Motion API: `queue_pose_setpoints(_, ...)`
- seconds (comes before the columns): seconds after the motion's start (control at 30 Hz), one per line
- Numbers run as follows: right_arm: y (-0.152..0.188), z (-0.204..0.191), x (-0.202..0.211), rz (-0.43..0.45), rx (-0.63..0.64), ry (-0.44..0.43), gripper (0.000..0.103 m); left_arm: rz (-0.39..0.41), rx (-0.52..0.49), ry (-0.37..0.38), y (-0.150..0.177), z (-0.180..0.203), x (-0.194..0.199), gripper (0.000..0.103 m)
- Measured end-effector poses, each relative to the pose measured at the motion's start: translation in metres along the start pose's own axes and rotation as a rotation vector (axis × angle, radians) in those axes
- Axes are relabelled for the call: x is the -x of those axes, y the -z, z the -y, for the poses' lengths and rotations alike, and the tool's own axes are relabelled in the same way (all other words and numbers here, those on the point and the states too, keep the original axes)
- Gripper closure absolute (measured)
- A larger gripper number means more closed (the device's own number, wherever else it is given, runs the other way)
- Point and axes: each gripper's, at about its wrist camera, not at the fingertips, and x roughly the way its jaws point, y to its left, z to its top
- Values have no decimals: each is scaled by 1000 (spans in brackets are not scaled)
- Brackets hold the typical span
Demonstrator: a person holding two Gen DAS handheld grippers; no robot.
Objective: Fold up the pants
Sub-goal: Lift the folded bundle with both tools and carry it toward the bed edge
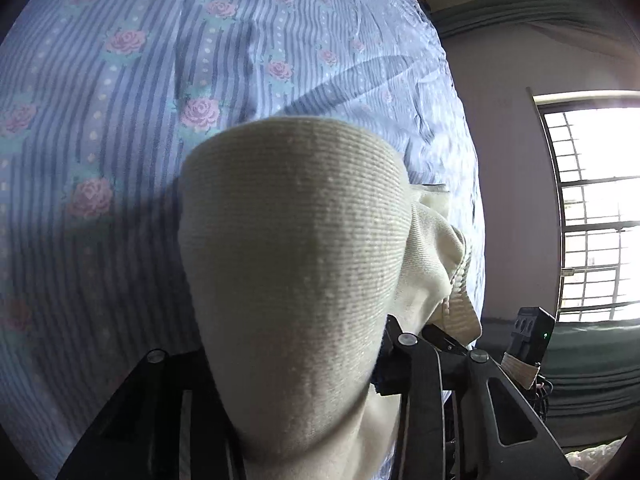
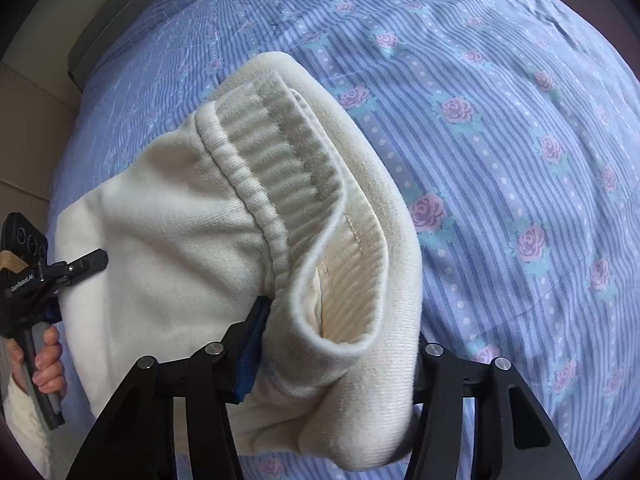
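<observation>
Cream knit pants (image 1: 292, 272) fill the middle of the left wrist view, draped over and between my left gripper's (image 1: 304, 384) fingers, which are shut on the cloth. In the right wrist view the pants (image 2: 168, 232) show their ribbed waistband (image 2: 280, 176) bunched up, and my right gripper (image 2: 332, 364) is shut on that waistband. The pants hang lifted above the bed between both grippers. My left gripper (image 2: 86, 262) also shows at the far left of the right wrist view, clamped on the cloth's edge, with a hand on its handle.
A bed with a blue striped sheet with pink roses (image 1: 120, 140) lies under the pants and spreads wide in the right wrist view (image 2: 500, 160). A barred window (image 1: 592, 212) and wall stand to the right. The bed's dark frame edge (image 2: 104, 28) runs at the upper left.
</observation>
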Motion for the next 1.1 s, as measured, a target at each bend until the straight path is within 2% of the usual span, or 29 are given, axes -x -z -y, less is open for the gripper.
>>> queue_pose_setpoints(0.17,3,-7,40,17,42,-51,62,46,-58,-50,29,38,31,69)
queue_pose_setpoints(0.33,20,-20,97,56,127,-108,63,108,-26,-64,70,63,77,70)
queue_pose_setpoints(0.5,49,-29,158,98,210,-145,63,206,-15,-94,132,93,138,70)
queue_pose_setpoints(0.8,100,-67,237,145,398,-266,63,412,7,-185,256,127,250,70)
queue_pose_setpoints(0.93,123,-89,259,160,463,-315,63,481,17,-213,292,125,292,70)
queue_pose_setpoints(1.1,158,-129,277,198,543,-324,63,538,10,-207,339,94,343,70)
